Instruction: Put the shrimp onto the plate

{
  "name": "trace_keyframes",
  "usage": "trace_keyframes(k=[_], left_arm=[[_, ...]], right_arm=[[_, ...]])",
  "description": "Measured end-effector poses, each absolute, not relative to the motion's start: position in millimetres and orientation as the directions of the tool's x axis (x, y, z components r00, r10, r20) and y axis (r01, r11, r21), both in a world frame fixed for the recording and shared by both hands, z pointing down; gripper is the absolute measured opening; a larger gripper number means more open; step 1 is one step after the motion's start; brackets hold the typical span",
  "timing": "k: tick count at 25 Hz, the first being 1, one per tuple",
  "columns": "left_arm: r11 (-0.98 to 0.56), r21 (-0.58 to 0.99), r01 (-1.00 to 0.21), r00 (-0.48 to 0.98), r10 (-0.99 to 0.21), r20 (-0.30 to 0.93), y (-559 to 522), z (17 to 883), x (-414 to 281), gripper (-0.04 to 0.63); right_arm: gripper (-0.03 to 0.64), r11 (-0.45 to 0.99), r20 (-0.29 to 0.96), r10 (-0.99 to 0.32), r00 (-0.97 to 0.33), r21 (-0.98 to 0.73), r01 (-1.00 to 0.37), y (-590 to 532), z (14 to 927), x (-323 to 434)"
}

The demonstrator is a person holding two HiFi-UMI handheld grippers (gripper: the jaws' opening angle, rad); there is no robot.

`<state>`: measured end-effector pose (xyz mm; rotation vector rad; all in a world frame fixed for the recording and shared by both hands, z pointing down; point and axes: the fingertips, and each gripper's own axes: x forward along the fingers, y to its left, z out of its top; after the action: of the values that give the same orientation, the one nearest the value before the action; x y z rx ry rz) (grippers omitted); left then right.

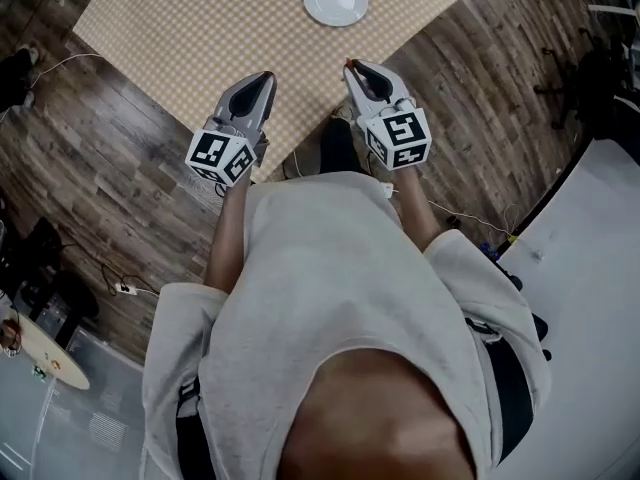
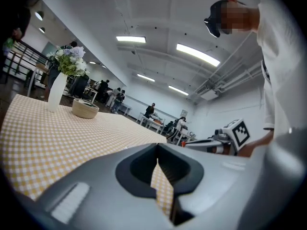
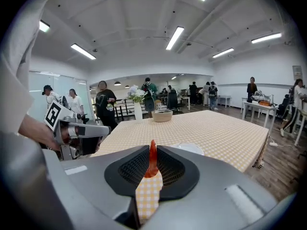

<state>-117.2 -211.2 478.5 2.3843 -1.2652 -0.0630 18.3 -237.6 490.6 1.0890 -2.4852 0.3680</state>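
My right gripper (image 3: 152, 150) is shut on a red-orange shrimp (image 3: 152, 161) that stands upright between its pads. In the head view that gripper (image 1: 352, 68) hovers at the near edge of the checkered table (image 1: 200, 28), a short way before the white plate (image 1: 335, 0). The right gripper view shows the empty plate (image 3: 188, 148) just ahead and slightly right of the jaws. To the left, at the same table edge, my left gripper (image 1: 262, 80) is shut with nothing between its fingers; its tips (image 2: 158, 152) meet over the cloth.
A white vase of flowers (image 2: 56, 91) and a woven bowl (image 2: 85, 108) stand at the table's far end. Wooden floor (image 1: 480, 88) with cables surrounds the table. Several people and other tables fill the room behind.
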Motion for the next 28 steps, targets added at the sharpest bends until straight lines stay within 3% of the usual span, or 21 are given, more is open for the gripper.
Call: trace_keyframes(k=[5,11,28], left_arm=[[-0.37,0.41,-0.834,0.479,-0.854,0.202,-222,492,-96,0.009],[-0.312,0.438,-0.843,0.455,-0.848,0.273,-226,519,-90,0.009],[-0.317,0.492,-0.811,0.514,-0.787,0.341,-244,569,-84,0.009]], right_arm=[[0.049,0.727,0.467,-0.55,-0.693,-0.141,-0.672,-247,511,37],[0.049,0.731,0.495,-0.51,-0.704,-0.183,-0.657,-272,541,48],[0.049,0.682,0.625,-0.454,-0.635,-0.215,-0.699,-280,617,58]])
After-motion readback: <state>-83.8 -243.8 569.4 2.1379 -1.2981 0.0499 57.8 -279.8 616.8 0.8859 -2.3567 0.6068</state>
